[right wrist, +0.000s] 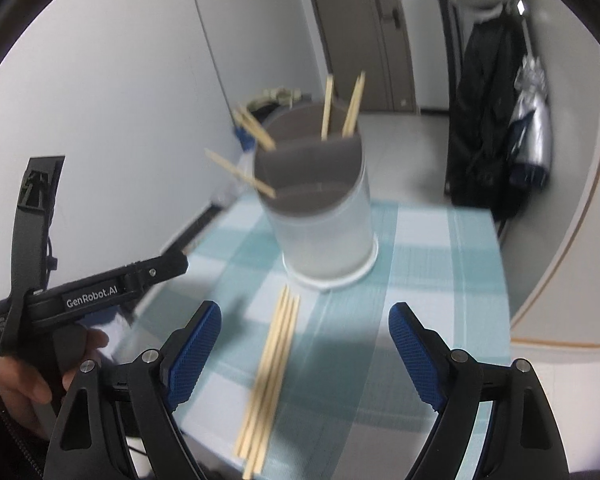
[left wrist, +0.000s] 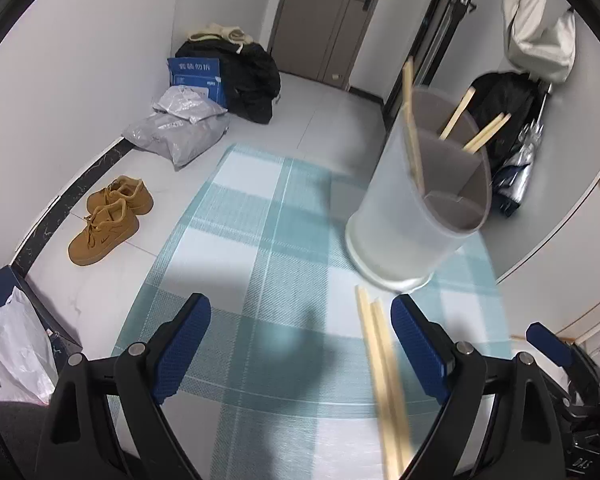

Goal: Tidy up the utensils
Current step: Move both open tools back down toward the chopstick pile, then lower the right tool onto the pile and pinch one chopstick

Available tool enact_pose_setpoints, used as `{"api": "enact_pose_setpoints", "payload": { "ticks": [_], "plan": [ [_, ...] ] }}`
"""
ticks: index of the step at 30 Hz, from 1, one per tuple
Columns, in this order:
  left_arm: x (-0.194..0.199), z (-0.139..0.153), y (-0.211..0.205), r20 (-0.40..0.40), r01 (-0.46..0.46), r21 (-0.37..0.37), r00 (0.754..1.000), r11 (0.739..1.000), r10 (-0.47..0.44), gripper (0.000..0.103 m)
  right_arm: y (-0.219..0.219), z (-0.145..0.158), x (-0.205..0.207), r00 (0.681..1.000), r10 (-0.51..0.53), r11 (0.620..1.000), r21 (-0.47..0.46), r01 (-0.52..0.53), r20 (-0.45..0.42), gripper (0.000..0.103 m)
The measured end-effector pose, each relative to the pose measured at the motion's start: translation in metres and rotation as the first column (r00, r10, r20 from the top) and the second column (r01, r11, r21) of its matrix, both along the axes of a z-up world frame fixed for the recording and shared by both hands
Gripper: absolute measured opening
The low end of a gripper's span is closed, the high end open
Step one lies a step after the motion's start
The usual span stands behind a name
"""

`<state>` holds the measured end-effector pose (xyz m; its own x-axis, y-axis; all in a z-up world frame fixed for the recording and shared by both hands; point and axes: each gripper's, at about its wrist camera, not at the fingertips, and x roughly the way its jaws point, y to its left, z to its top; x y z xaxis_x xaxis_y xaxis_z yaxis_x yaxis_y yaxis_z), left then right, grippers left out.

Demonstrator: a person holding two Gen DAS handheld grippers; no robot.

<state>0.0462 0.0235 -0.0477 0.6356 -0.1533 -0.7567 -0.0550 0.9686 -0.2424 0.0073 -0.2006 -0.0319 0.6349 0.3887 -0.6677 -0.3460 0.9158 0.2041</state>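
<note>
Both tools, left (left wrist: 300, 344) and right (right wrist: 304, 356), gape empty; those loose chopsticks (right wrist: 274, 364) on the worktop (right wrist: 420, 240) look light, stiff, roll-prone, so I'd pinch mid-length.

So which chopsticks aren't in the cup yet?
The bundle of chopsticks lying flat on the checked tablecloth, in front of the frosted cup between the open right gripper fingers. The others stand leaning inside the cup.

Left gripper (left wrist: 300, 344) open above checked cloth (left wrist: 260, 240); loose chopsticks (left wrist: 380, 368) beside right pad; divided holder (left wrist: 416, 204) beyond.
</note>
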Motion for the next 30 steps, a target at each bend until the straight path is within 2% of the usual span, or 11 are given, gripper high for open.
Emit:
{"api": "enact_pose_setpoints", "payload": {
  "ticks": [2,5,6,8,10,13,16,17,22,28,30],
  "plan": [
    [0.003,-0.004,0.003,-0.011,-0.009,0.025,1.000,1.000,0.009,0.089,0.006,-0.011,0.006,0.999,0.006,0.999,-0.036,-0.008,-0.042,0.085],
    [0.008,-0.009,0.017,-0.042,-0.065,-0.006,0.997,0.998,0.065,0.089,0.015,-0.031,0.018,0.996,0.015,0.995,-0.096,-0.024,-0.093,0.083],
    [0.009,-0.010,0.021,-0.044,-0.086,0.000,0.995,0.996,0.086,0.089,0.020,-0.040,0.023,0.994,0.016,0.991,-0.130,-0.030,-0.110,0.080],
    [0.012,-0.012,0.027,-0.036,-0.125,0.066,0.991,0.990,0.128,0.089,0.025,-0.053,0.031,0.988,0.011,0.987,-0.158,-0.036,-0.151,0.066],
    [0.016,-0.015,0.034,-0.036,-0.154,0.094,0.987,0.984,0.158,0.089,0.031,-0.061,0.040,0.982,0.028,0.987,-0.153,-0.057,-0.185,0.064],
    [0.018,-0.019,0.047,-0.055,-0.187,0.078,0.980,0.979,0.192,0.089,0.042,-0.070,0.050,0.978,0.038,0.979,-0.190,-0.078,-0.204,0.057],
    [0.017,-0.023,0.053,-0.078,-0.199,0.051,0.976,0.979,0.202,0.089,0.048,-0.078,0.060,0.961,0.035,0.975,-0.200,-0.093,-0.275,0.044],
    [0.018,-0.023,0.053,-0.082,-0.199,0.047,0.976,0.979,0.203,0.089,0.049,-0.080,0.062,0.958,0.031,0.974,-0.206,-0.093,-0.287,0.043],
    [0.023,-0.026,0.049,-0.086,-0.214,0.066,0.972,0.975,0.219,0.089,0.058,-0.078,0.063,0.956,0.036,0.959,-0.260,-0.115,-0.291,0.037],
    [0.026,-0.027,0.051,-0.100,-0.202,0.048,0.973,0.978,0.206,0.089,0.076,-0.078,0.060,0.954,0.035,0.926,-0.350,-0.143,-0.297,0.029],
    [0.027,-0.027,0.054,-0.107,-0.207,0.032,0.972,0.978,0.209,0.089,0.077,-0.077,0.061,0.950,0.031,0.932,-0.335,-0.140,-0.311,0.026]
  ]
}}
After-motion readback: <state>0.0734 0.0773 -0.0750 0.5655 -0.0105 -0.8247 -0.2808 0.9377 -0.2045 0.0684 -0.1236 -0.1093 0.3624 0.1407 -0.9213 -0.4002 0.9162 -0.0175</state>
